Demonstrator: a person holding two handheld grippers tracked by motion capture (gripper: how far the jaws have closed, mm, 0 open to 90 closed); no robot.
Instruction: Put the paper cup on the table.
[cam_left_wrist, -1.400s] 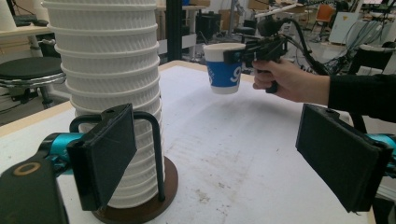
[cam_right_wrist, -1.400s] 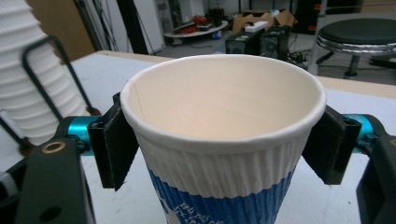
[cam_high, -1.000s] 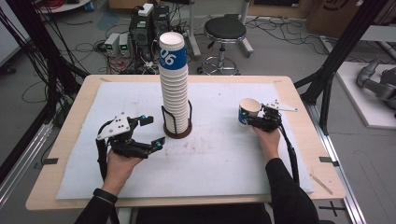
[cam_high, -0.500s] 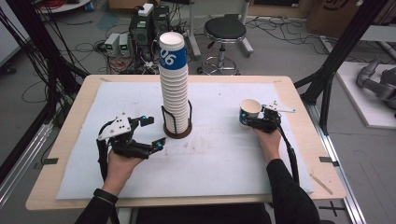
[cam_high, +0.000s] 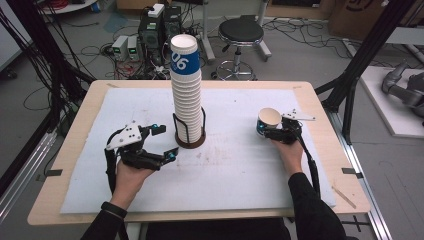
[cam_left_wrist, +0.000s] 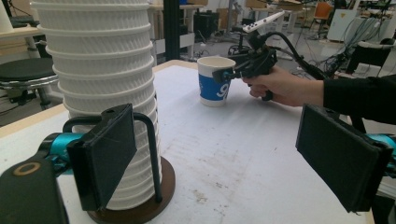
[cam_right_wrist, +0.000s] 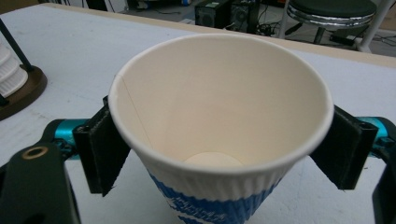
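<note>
Tabletop unchanged; right tongs (cam_right_wrist: 224, 154) opening around cup (cam_right_wrist: 219, 116).

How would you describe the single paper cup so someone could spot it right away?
On the white mat, look right of the tall cup stack in its holder. The single paper cup stands upright between the right gripper jaws, which have just been opening. It alone stands apart, empty, blue-printed.

Paper, wire and matt black pads on a white-covered wooden table

The paper cup (cam_right_wrist: 219, 140) is showing a smooth matt inside and ribbed outer wall; the cup stack (cam_high: 186, 85) is looking ribbed too, standing in a black wire holder (cam_left_wrist: 149, 154) with a glossy brown base; the table (cam_high: 320, 107) is showing pale wood at its edges.
</note>
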